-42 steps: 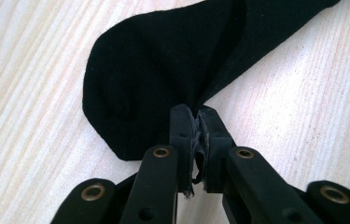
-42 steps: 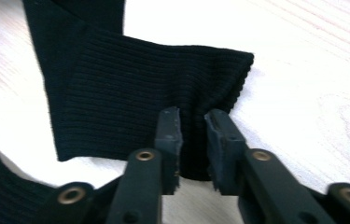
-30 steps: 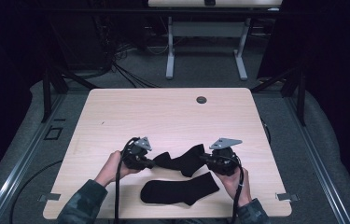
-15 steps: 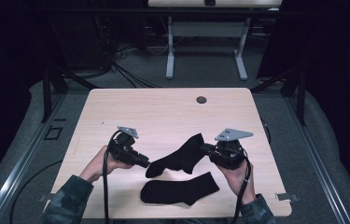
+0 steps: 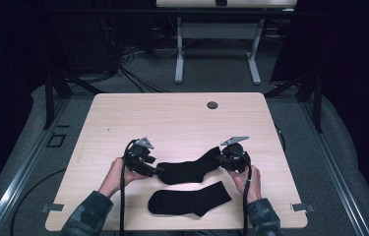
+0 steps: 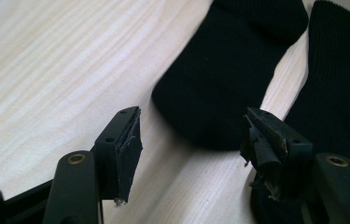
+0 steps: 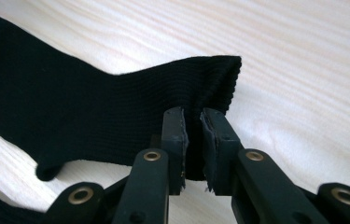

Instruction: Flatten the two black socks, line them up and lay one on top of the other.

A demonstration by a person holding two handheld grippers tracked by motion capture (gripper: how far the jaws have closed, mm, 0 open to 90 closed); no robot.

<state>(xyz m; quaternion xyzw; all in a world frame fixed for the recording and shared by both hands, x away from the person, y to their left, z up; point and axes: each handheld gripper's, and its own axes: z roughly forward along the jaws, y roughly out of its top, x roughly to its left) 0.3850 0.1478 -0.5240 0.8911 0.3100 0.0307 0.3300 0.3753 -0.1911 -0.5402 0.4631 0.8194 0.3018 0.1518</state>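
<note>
High view shows two black socks on the tabletop (image 5: 123, 113), one lying flat near the person's edge, the other stretched out just beyond it between the two claws. The far sock (image 5: 189, 169) lies lengthwise from left to right, toe toward the left claw (image 5: 158, 171), cuff at the right claw (image 5: 220, 160). The near sock (image 5: 189, 200) rests flat and untouched, close to the far one but apart from it, probably as the partner it is to be matched with.

Right gripper view shows the right claw (image 7: 193, 135) clenched on the ribbed cuff of the far sock (image 7: 70, 116), the fabric pinched between the two pads; that grip likely keeps the cuff end anchored so the sock lies straight and unbunched.

Left gripper view shows the left claw (image 6: 189, 144) released: its jaws have just been opening, and they now stand apart with the rounded toe of the far sock (image 6: 224, 79) lying just ahead of them on the wood, nothing pressed between the pads. The near sock (image 6: 338, 88) lies beside its right jaw. The toe seems to have been let go because it is already laid where it belongs.
</note>
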